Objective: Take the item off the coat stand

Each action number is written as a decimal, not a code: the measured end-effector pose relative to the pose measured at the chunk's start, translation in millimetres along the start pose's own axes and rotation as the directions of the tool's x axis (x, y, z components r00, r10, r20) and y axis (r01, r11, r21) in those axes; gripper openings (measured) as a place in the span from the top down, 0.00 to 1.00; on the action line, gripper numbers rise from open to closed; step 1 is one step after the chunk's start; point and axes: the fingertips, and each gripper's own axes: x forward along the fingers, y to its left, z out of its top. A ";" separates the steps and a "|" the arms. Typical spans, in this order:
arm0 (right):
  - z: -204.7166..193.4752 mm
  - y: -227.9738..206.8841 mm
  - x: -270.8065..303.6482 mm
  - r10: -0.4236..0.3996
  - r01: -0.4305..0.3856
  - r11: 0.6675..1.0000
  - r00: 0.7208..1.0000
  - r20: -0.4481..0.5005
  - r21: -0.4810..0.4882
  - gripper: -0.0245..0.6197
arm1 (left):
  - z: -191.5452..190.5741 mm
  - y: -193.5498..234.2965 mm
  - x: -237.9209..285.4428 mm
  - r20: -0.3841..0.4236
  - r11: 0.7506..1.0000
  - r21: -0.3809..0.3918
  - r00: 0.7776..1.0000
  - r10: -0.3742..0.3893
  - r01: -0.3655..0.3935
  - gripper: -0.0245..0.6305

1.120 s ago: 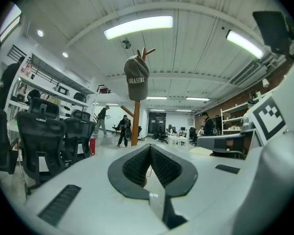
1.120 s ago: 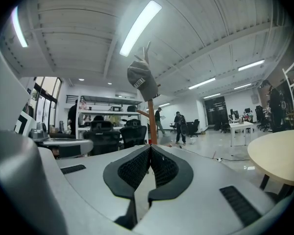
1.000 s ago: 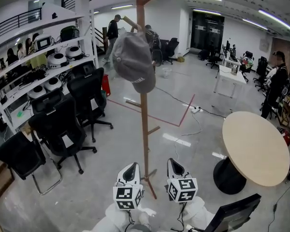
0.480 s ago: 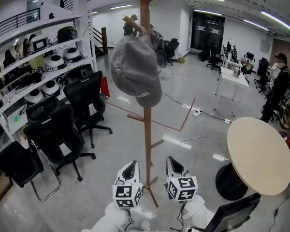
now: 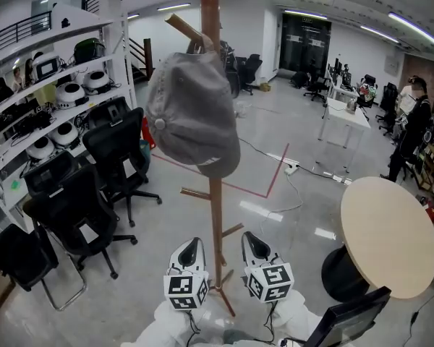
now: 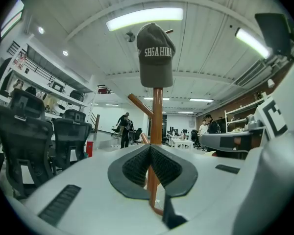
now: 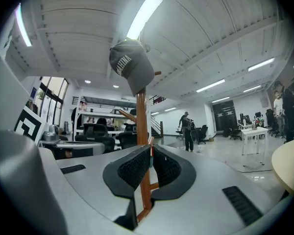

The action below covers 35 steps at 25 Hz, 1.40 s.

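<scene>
Left tongs point(image 5: 193, 242) and right tongs point(image 5: 247, 236), shut, now nearer the cap point(image 5: 192, 114).

Black office chairs point(image 5: 112, 143) are standing beside a white shelf unit point(image 5: 58, 38) on the left. A round desk point(image 5: 387, 230) is sitting on the right, with a person point(image 5: 411, 125) standing beyond it and red tape point(image 5: 275, 173) crossing the floor.

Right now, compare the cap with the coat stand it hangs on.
The cap is grey cloth; the coat stand is brown wood. The cap hangs high from a peg; the coat stand rests on the floor. The cap is broad and rounded; the coat stand is slim. Neither is gripped.
</scene>
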 end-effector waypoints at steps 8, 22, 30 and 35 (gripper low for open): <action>77.1 5.8 21.0 0.188 -0.204 0.977 0.962 0.196 0.064 0.84 | 13.4 2.8 16.6 0.015 1.000 0.021 1.000 0.024 -0.024 0.96; 155.5 33.1 65.3 0.482 -0.483 0.874 0.841 0.244 -0.063 0.65 | 18.9 12.3 16.6 0.028 0.996 0.029 0.996 0.083 -0.084 0.96; 184.8 19.0 73.8 0.566 -0.596 0.803 0.761 0.316 -0.004 0.64 | 16.1 19.0 8.9 0.017 0.992 0.035 0.993 0.120 -0.120 0.96; 203.4 27.3 76.7 0.589 -0.600 0.797 0.745 0.313 -0.070 0.64 | 17.5 22.4 6.2 0.019 0.991 0.038 0.991 0.129 -0.130 0.96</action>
